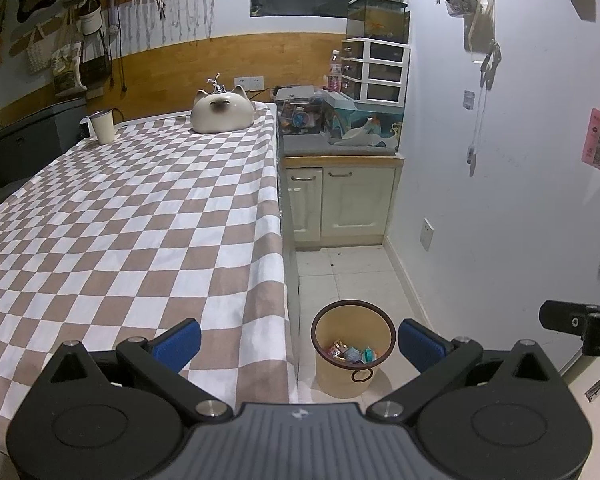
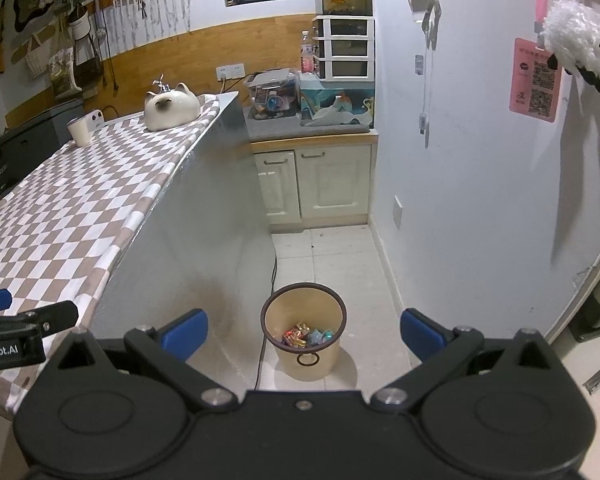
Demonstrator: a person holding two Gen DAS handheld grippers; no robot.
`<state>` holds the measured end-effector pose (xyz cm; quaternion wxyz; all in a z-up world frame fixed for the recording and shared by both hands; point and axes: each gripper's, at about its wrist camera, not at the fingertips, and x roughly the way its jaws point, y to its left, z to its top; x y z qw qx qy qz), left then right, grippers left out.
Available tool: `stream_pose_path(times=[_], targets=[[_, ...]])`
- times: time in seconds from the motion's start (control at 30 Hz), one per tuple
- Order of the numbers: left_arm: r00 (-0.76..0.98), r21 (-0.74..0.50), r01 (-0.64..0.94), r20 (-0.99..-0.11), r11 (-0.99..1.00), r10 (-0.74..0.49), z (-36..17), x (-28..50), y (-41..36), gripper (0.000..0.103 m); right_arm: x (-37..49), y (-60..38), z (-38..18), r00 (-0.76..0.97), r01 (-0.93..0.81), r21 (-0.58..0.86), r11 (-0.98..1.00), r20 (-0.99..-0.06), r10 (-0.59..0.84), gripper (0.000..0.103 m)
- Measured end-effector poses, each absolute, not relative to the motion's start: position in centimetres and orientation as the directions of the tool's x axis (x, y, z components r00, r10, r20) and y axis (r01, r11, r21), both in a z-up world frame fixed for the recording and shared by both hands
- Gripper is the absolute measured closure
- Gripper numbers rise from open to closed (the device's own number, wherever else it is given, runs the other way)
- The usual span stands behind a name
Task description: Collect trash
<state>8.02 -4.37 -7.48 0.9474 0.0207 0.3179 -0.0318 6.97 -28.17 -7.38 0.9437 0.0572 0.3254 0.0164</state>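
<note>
Trash (image 1: 351, 353) lies in the bottom of a beige bin (image 1: 342, 380) on the tiled floor (image 1: 356, 268) — small crumpled wrappers, red, gold and teal, though what they are exactly is hard to tell at this size. The bin has a dark rim and a ring handle on its near side, and stands upright just right of the table's edge (image 1: 282, 240), not touching it. A dark cable (image 2: 269, 312) runs down the floor past the bin's left side. Open tile stretches from the bin to the far cabinet (image 1: 340, 204), between the table's silver side panel (image 2: 204, 208) on the left and the white wall (image 1: 500, 200) on the right.

The checked tablecloth (image 1: 140, 216) is bare near the front; a cup (image 1: 102, 126) and a cat-shaped ceramic piece (image 1: 222, 111) sit at the far end.

Left gripper (image 1: 299, 342) is spread wide and holds nothing, its left finger over the cloth's edge, its right finger beside the bin. Right gripper (image 2: 303, 334) is also wide and empty — the bin shows between its blue pads (image 2: 420, 334).
</note>
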Motion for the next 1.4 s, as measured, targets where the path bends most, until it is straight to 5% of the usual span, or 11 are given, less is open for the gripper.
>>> stream_pose_path(times=[1.4], targets=[[0.794, 0.013, 0.073, -0.606, 0.997, -0.051, -7.26, 7.88, -4.89, 0.000, 6.99, -28.40, -7.28, 0.788, 0.008, 0.119, 0.993, -0.612, 0.067, 0.000]])
